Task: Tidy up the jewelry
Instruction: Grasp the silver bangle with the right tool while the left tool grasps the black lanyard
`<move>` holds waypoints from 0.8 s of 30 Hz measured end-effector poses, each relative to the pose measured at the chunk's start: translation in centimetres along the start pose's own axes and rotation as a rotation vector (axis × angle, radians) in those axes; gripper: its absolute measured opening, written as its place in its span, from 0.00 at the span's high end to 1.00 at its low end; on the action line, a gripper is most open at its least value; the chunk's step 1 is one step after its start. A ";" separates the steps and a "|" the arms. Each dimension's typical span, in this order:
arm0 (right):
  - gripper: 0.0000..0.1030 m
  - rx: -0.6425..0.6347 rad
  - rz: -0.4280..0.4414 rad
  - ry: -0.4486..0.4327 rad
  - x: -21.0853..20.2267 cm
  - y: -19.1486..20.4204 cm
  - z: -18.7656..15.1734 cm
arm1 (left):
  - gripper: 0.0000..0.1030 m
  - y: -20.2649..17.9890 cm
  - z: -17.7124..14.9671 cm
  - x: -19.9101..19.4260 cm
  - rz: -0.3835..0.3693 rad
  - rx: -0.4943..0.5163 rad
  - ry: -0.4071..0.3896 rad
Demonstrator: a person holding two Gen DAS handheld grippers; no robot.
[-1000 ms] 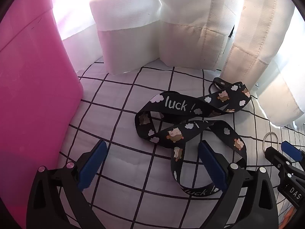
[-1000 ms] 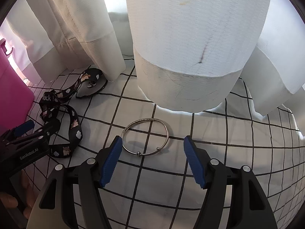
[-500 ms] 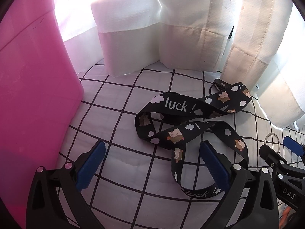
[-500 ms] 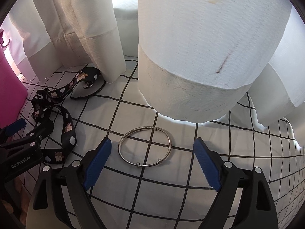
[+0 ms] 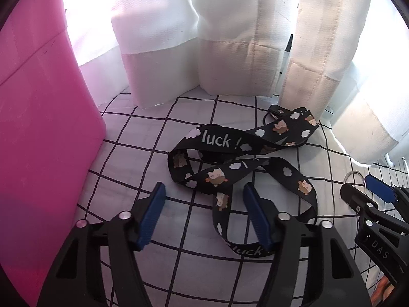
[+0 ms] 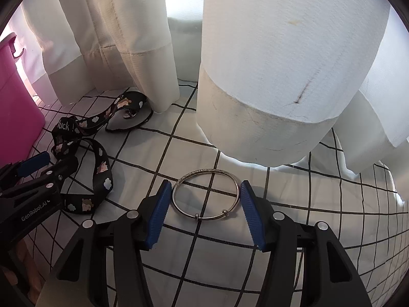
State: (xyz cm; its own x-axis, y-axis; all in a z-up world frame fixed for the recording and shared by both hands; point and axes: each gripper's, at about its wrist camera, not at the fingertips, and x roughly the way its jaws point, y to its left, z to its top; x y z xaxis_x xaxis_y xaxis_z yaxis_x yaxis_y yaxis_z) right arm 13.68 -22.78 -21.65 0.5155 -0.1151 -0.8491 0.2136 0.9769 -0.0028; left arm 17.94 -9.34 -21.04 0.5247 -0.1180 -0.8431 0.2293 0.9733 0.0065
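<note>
A silver bangle (image 6: 206,195) lies flat on the white grid-patterned cloth (image 6: 306,204). My right gripper (image 6: 204,207) is open, its blue pads on either side of the bangle, close to its rim. A black lanyard (image 5: 237,171) printed with "luck !" and cartoon animals lies tangled on the cloth. My left gripper (image 5: 204,212) is open with part of the lanyard between its pads. The lanyard also shows in the right wrist view (image 6: 81,148), with the left gripper (image 6: 30,176) beside it. The bangle's edge (image 5: 354,175) shows behind the right gripper (image 5: 368,194) in the left wrist view.
A pink plastic box (image 5: 38,128) stands at the left, close to my left gripper; it also shows in the right wrist view (image 6: 15,107). White curtains (image 6: 268,76) hang down onto the cloth just behind both items.
Both grippers have narrowed. The right one has closed in around the bangle; the left one has closed in over the lanyard's lower loop. Neither item has moved.
</note>
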 end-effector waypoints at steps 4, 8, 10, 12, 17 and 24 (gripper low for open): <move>0.48 0.010 0.006 -0.005 -0.3 0.0 -0.2 | 0.99 -0.7 0.0 -0.4 -0.020 0.024 0.008; 0.48 0.018 0.014 -0.011 -0.7 -0.8 -0.9 | 0.99 -0.5 -0.5 -0.9 -0.028 0.018 -0.004; 0.48 0.022 0.018 -0.013 -1.1 -0.9 -1.3 | 0.99 -0.4 -0.6 -1.5 -0.026 0.026 -0.019; 0.48 0.031 0.027 -0.014 -1.3 -1.3 -1.7 | 0.99 -0.6 -1.2 -2.4 -0.023 0.032 -0.040; 0.48 0.057 0.043 -0.023 -2.4 -2.1 -3.0 | 0.99 -0.9 -1.7 -5.3 -0.027 0.042 -0.097; 0.48 0.063 0.051 -0.057 -4.8 -2.7 -3.5 | 0.99 -1.0 -1.3 -10.0 -0.035 0.054 -0.190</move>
State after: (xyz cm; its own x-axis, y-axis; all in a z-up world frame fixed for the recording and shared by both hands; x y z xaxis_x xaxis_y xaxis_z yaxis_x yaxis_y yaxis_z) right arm 7.72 -24.26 -19.43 0.5729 -0.0769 -0.8160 0.2364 0.9688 0.0747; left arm 11.37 -8.90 -13.31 0.6600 -0.1919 -0.7264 0.2910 0.9566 0.0116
